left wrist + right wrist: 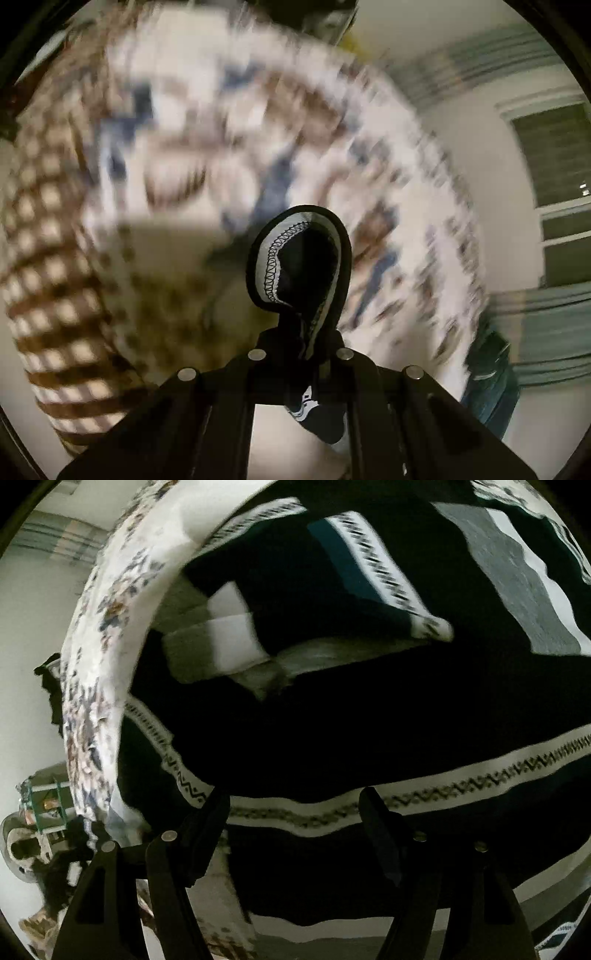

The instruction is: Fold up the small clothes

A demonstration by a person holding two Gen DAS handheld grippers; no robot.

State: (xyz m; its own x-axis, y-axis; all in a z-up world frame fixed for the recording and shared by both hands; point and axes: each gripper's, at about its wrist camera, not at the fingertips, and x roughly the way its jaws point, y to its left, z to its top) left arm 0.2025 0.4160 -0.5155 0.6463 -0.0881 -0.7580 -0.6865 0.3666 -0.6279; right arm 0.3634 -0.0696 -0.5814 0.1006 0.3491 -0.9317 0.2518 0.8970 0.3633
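One black garment (332,720) with white zigzag-patterned bands, rumpled.

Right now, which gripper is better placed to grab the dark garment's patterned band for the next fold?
Right. The right gripper is open, with the patterned band of the dark garment running between its fingers. The left gripper is already shut on a dark fabric loop.

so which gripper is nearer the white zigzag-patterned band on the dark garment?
Right. The right gripper hangs open just over the white zigzag band, a finger on either side. The left gripper is shut on a loop of dark cloth; no such band shows there.
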